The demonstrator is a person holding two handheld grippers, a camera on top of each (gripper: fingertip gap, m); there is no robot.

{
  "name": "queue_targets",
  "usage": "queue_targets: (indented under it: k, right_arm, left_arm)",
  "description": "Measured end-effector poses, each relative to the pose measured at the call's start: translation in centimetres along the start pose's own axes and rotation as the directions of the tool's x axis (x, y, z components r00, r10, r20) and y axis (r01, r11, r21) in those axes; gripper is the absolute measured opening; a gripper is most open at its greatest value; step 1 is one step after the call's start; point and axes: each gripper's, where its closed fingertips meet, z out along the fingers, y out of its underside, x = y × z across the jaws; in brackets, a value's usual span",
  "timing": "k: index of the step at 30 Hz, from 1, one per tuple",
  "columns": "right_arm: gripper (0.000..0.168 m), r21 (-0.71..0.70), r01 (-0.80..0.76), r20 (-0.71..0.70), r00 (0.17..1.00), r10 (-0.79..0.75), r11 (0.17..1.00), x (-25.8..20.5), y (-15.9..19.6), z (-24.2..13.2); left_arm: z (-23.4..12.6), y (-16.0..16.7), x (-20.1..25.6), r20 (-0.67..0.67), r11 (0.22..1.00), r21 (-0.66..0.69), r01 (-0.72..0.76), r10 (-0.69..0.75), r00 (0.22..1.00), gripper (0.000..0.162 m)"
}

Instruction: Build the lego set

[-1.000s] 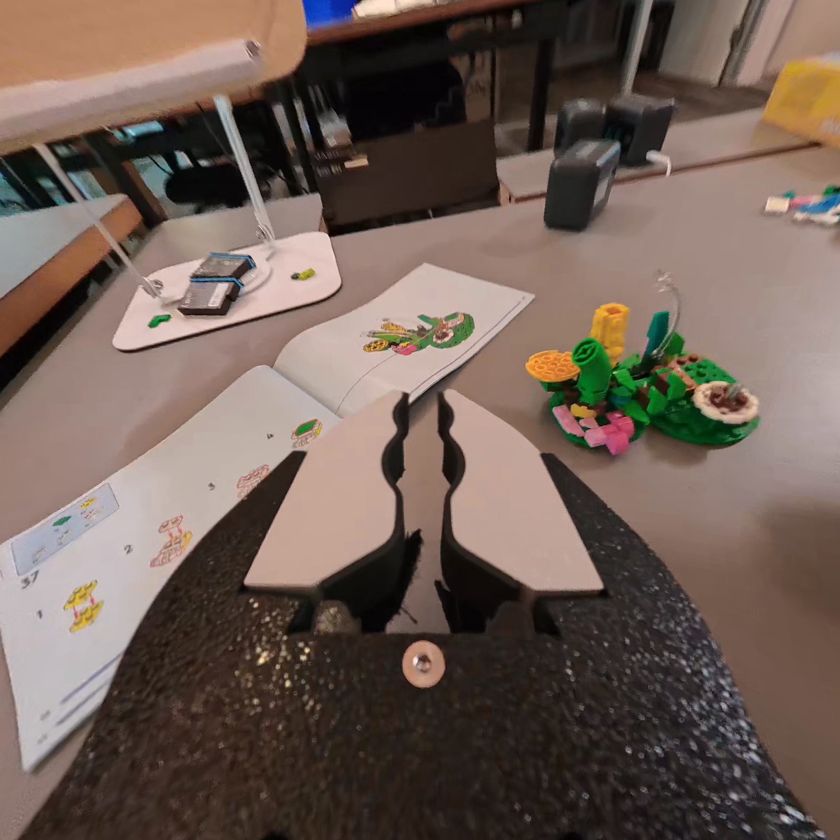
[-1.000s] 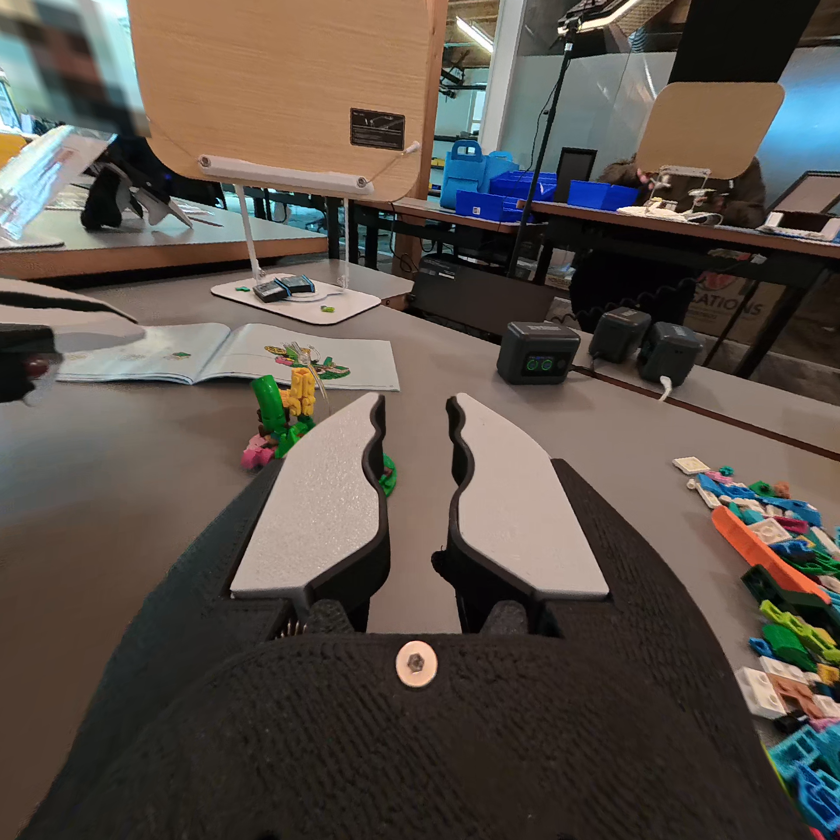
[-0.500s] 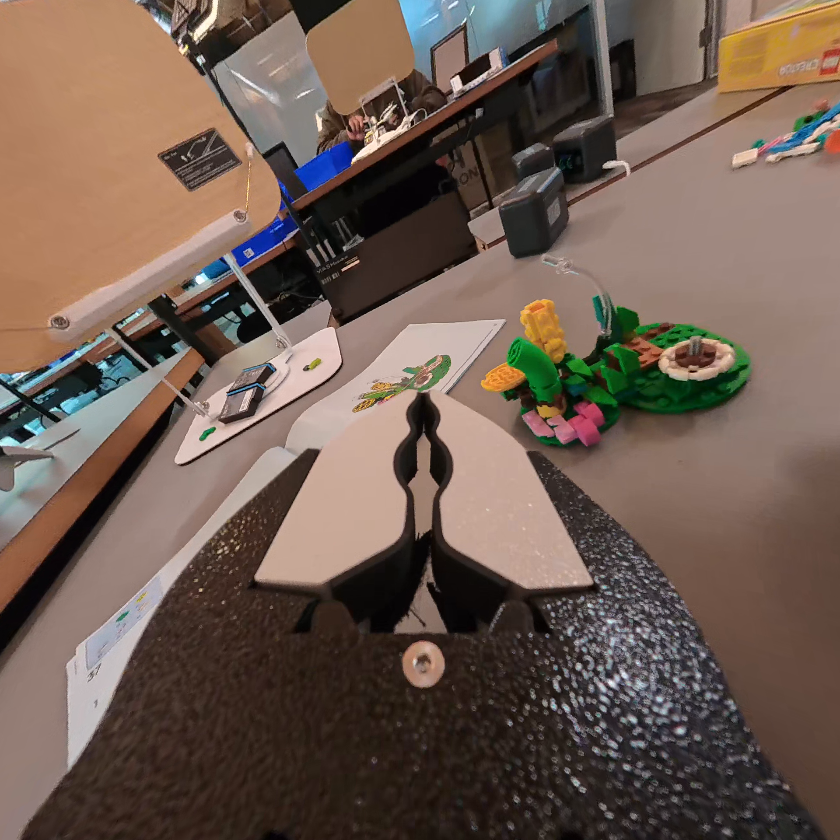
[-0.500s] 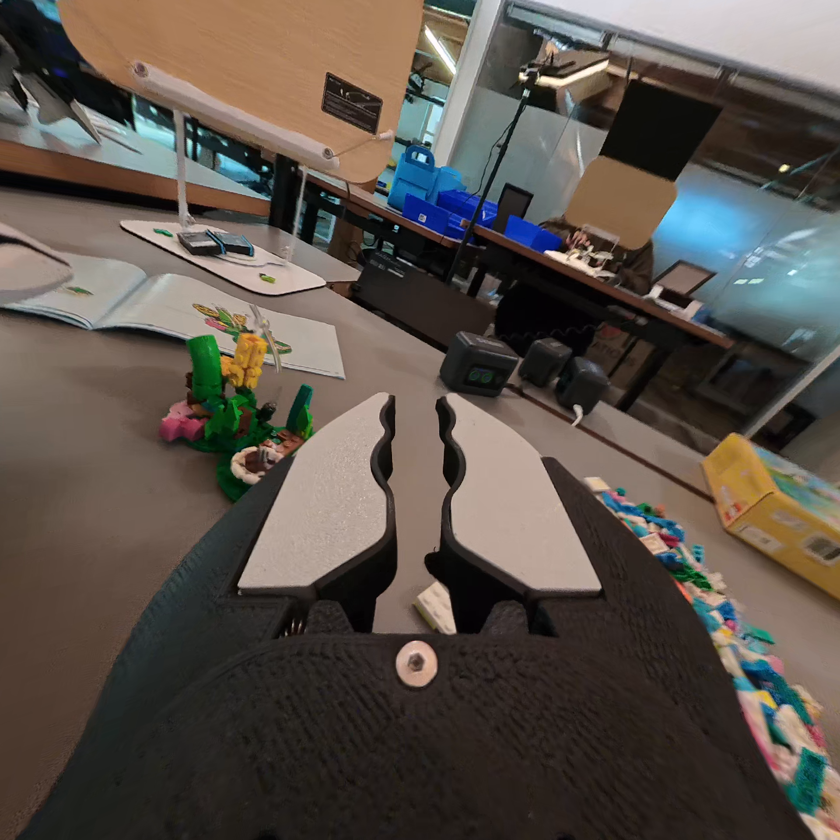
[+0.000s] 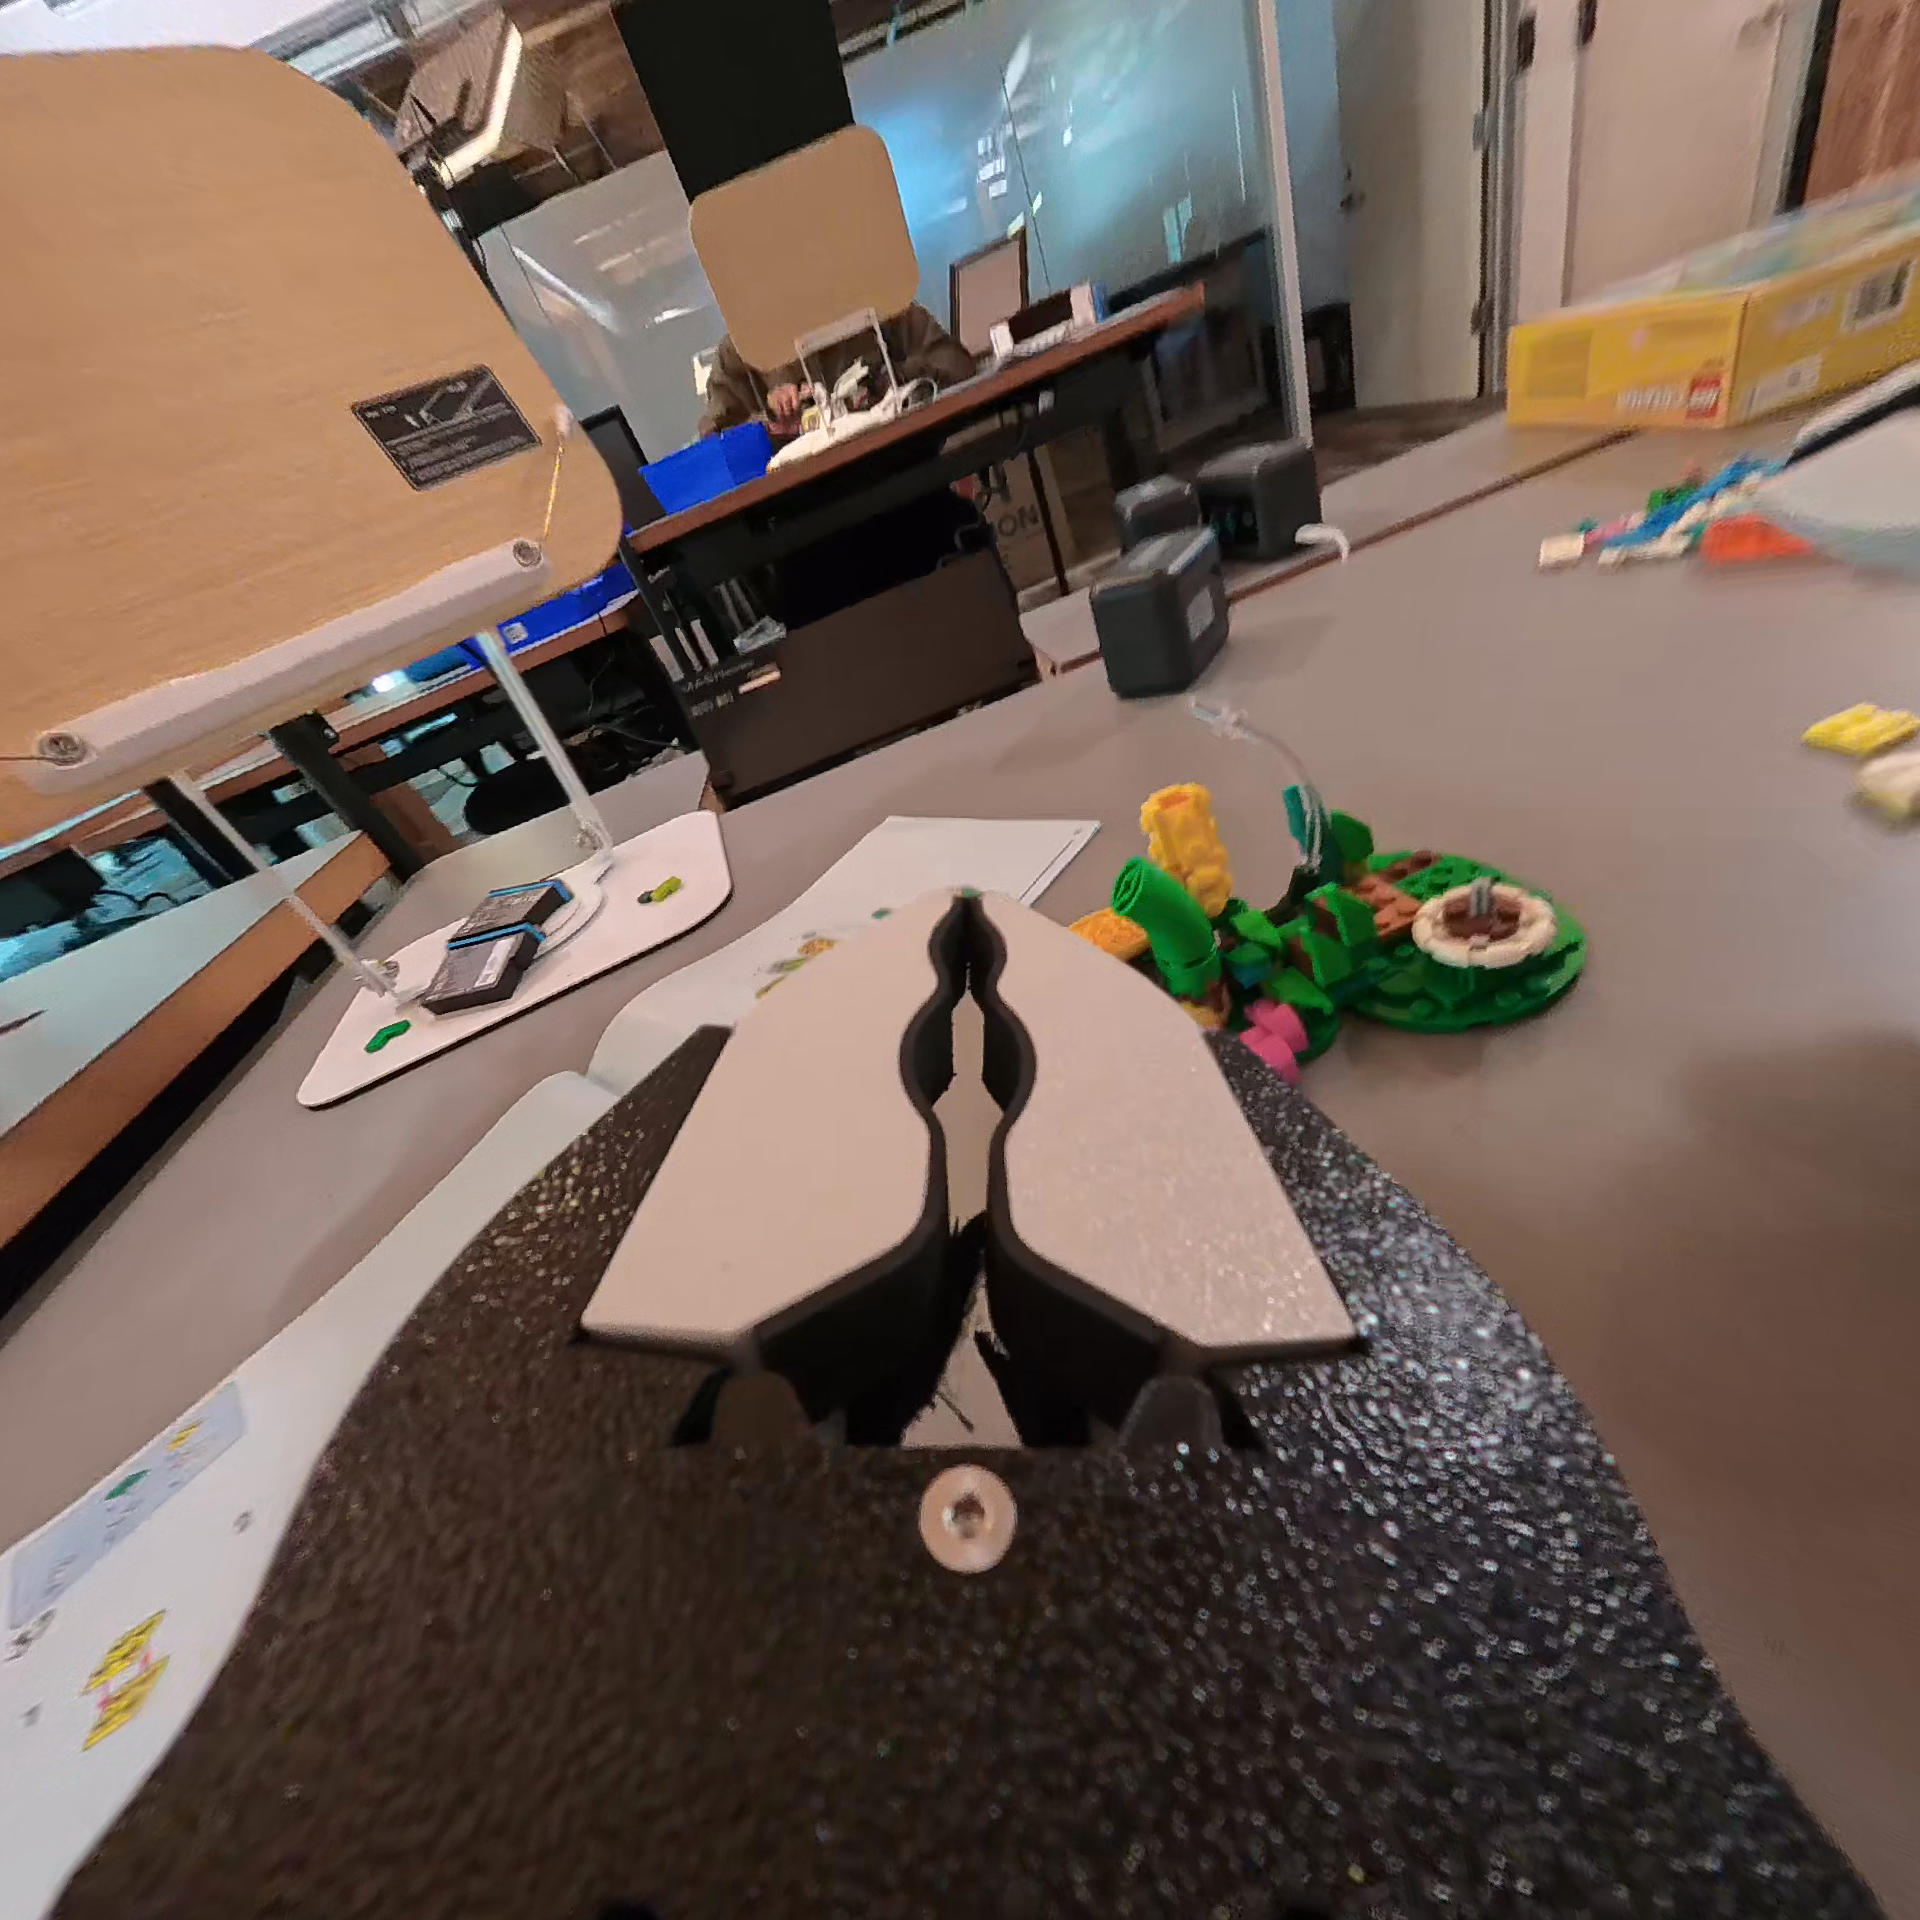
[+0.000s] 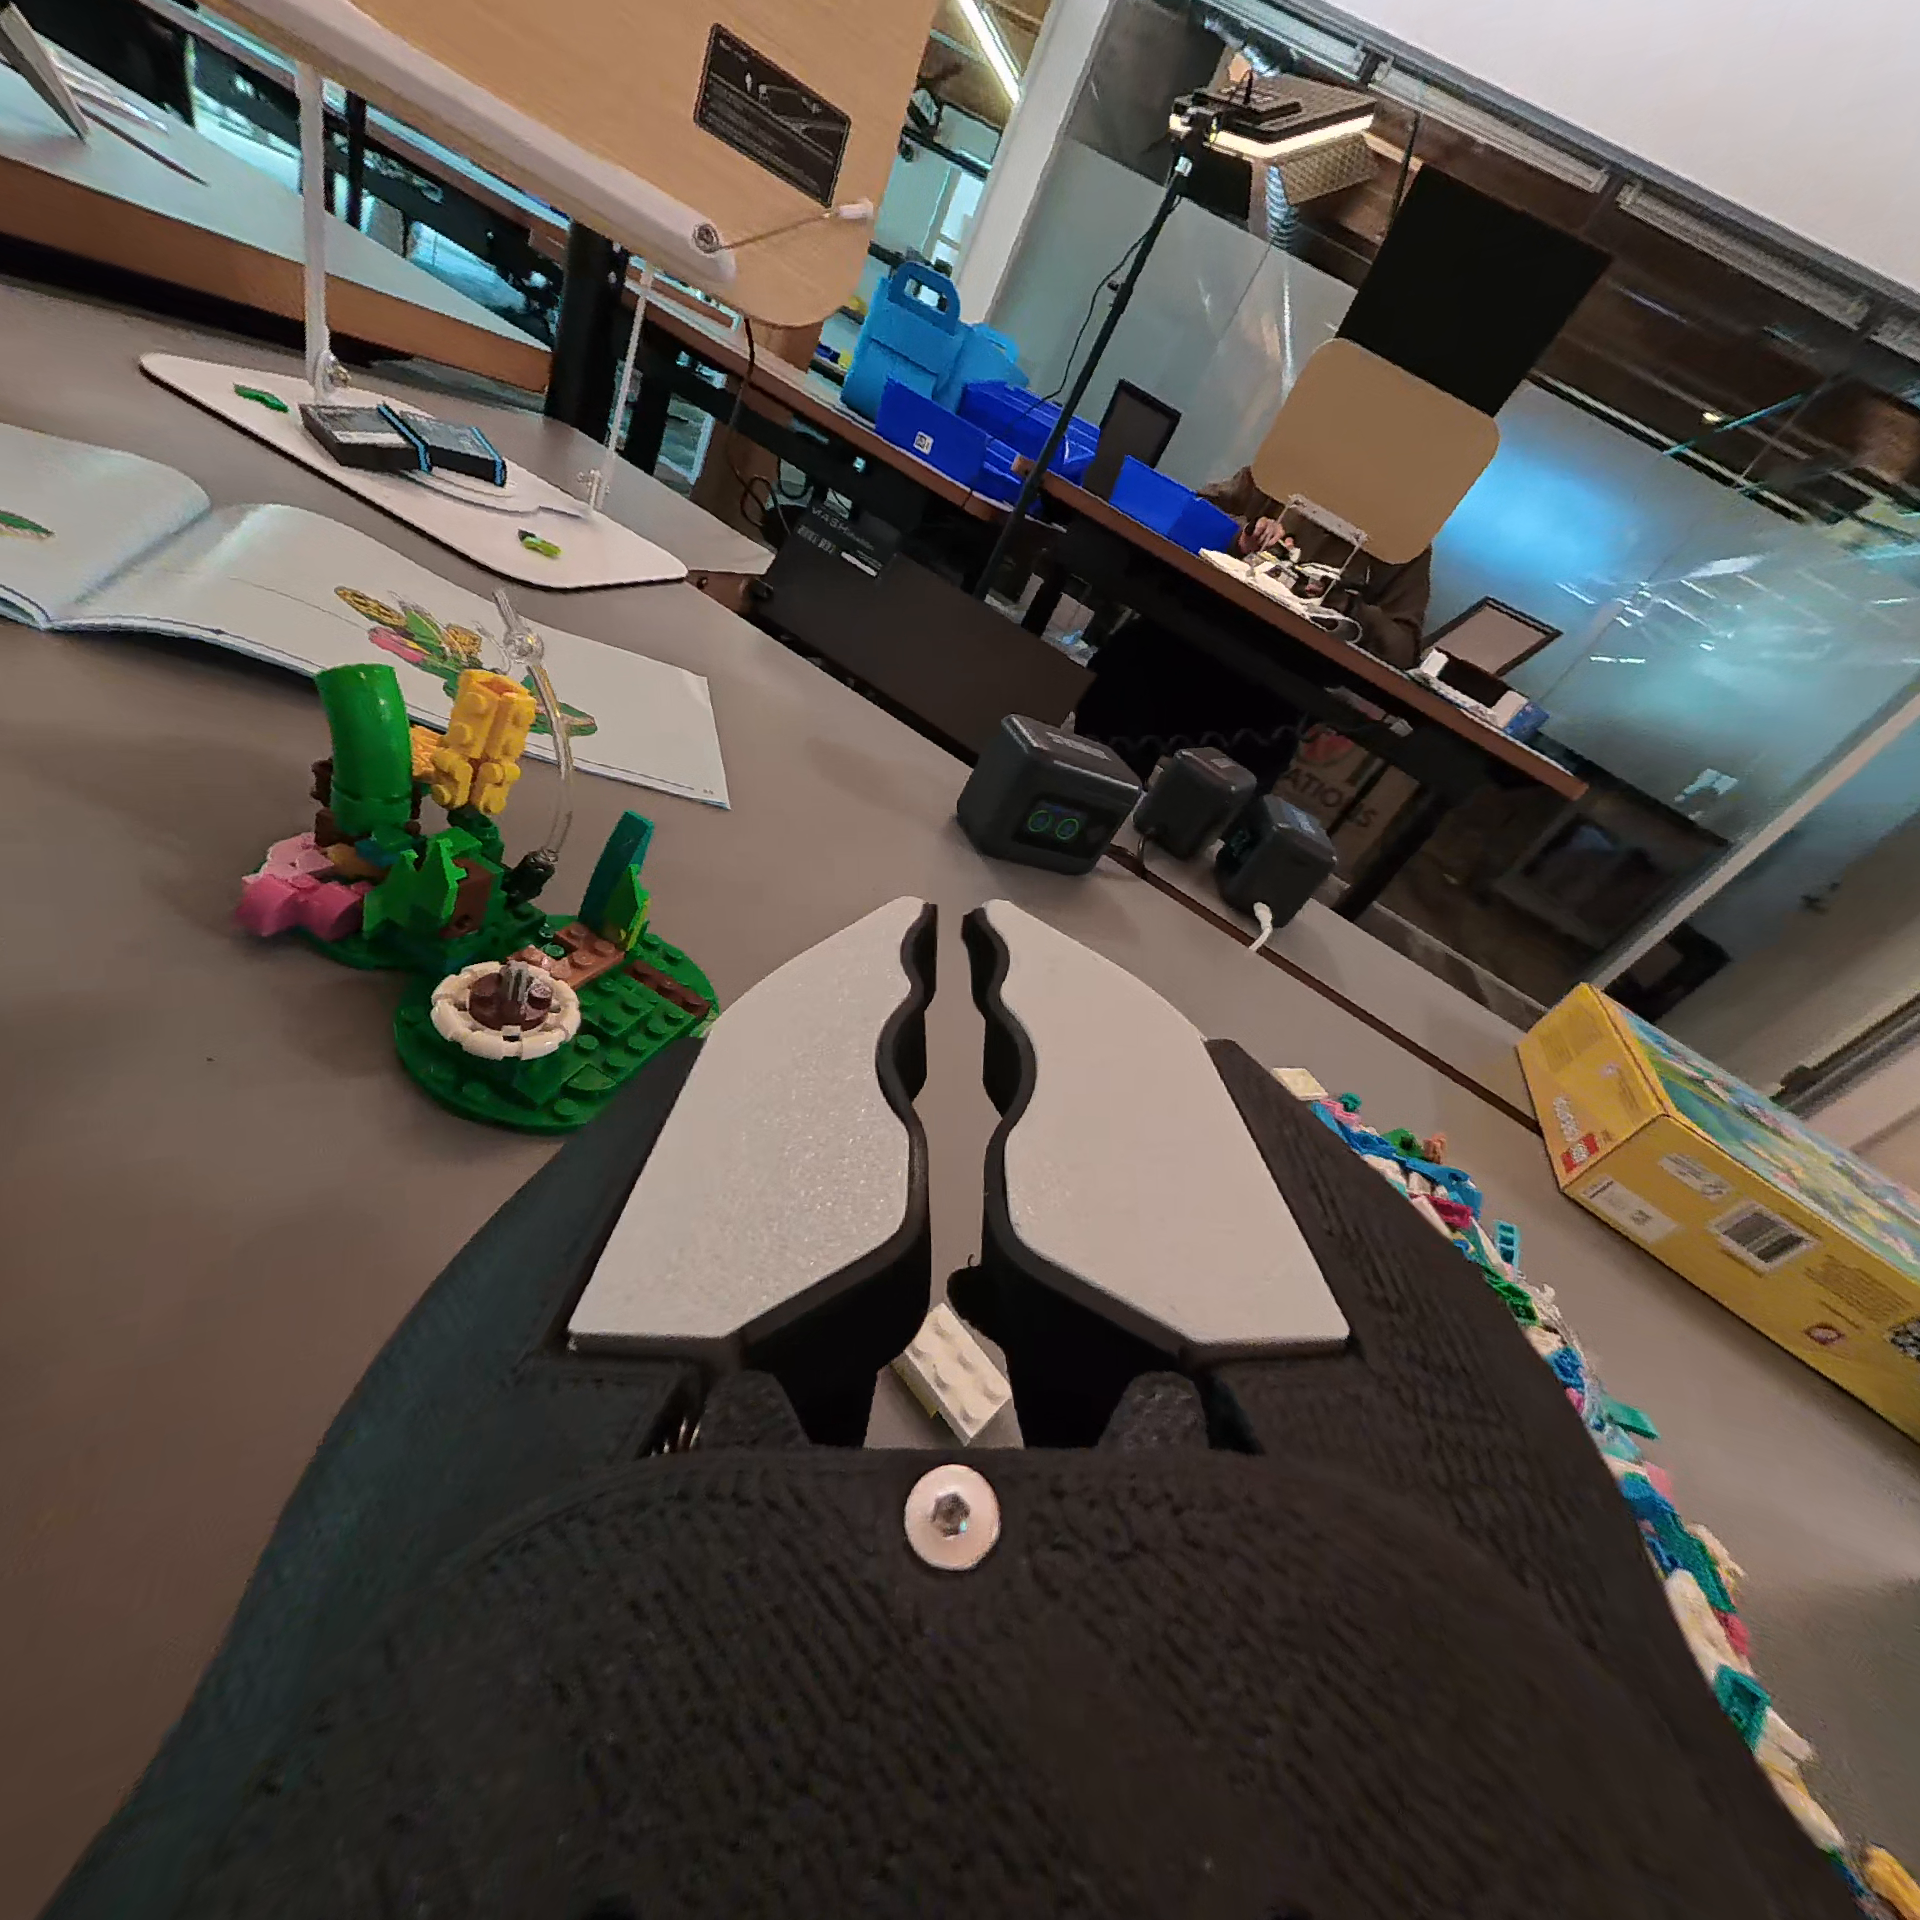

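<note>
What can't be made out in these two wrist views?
- White brick, right wrist view: mostly hidden under the right gripper; full shape and contact unclear.
- Loose brick pile, right wrist view: largely behind the gripper body; single pieces blurred.
- Instruction booklet, left wrist view: middle covered by the left gripper.
- Lego model, left wrist view: near-left edge cut off by that gripper; small parts blurred.

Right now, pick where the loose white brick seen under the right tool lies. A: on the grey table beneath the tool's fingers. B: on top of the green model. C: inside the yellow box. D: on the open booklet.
A: the white brick lies flat on the grey table, showing through the gap behind the right tool fingers, apart from the green model.
</note>
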Motion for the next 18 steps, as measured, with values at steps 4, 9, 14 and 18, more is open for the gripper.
queue_targets:
  k: [4,9,14,18]
  right_arm:
    - [0.004,0.003,0.001,-0.005,1.0,-0.001,1.0,0.2,0.0,-0.1]
    - [0.0,0.045,0.04,0.03,0.999,-0.041,0.998,-0.5,-0.9,-0.7]
    - [0.0,0.048,-0.008,0.122,0.992,0.002,0.999,3.5,-0.6,-2.1]
    - [0.017,-0.241,-0.213,0.33,0.9,0.286,0.947,6.7,3.5,-3.9]
  left_arm:
    - [-0.3,-0.7,0.2,-0.034,0.996,0.044,0.083,-0.082,0.996,0.0]
    - [-0.6,-1.3,2.2,-0.139,0.995,0.067,0.069,-0.059,0.989,0.0]
    - [-3.4,-4.5,9.7,-0.632,0.936,0.012,0.351,-0.265,0.728,0.0]
    - [-3.4,-3.8,12.9,-0.712,0.97,-0.075,0.232,-0.215,0.668,0.0]
